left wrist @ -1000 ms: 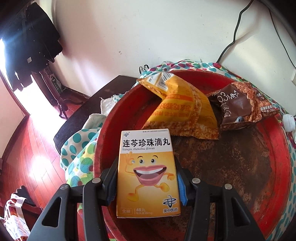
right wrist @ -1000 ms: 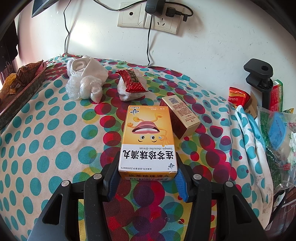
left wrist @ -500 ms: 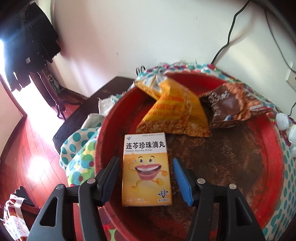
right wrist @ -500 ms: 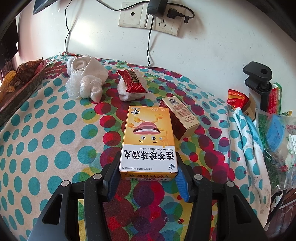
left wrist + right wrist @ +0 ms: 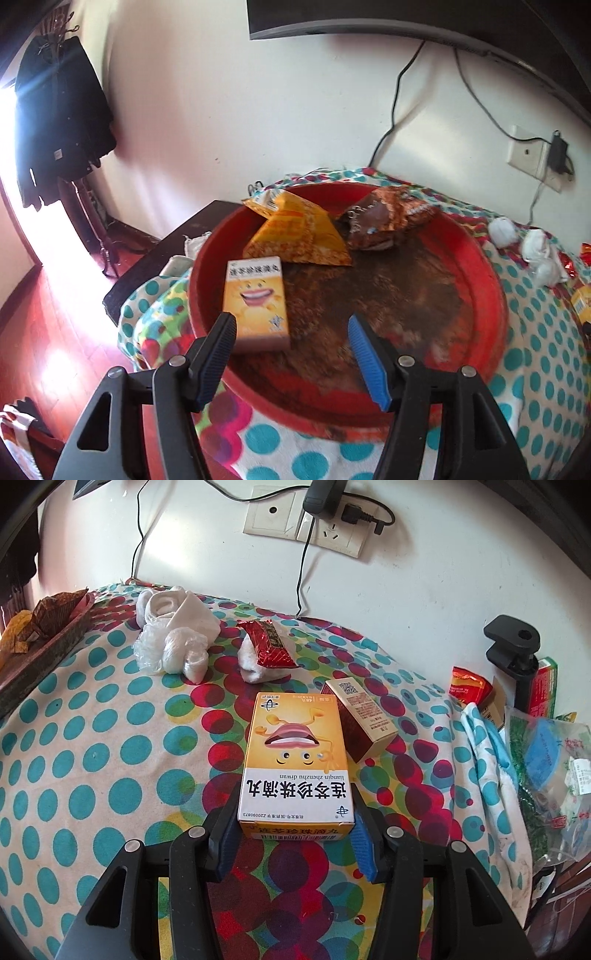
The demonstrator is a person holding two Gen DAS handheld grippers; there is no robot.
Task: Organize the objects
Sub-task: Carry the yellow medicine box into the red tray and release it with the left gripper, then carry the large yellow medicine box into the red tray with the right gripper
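Released, yellow box [image 5: 256, 301] lies beyond opening left hand-held gripper [image 5: 291, 354].

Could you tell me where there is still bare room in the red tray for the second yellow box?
The red tray is bare across its worn brown middle and right side, between the yellow box already lying at its left and the right rim. The far edge is crowded by the yellow packet and brown packet.

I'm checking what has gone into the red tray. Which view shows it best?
The left wrist view: the whole red tray shows, with a yellow box and two snack bags inside. The right wrist view catches only its rim at the left edge.
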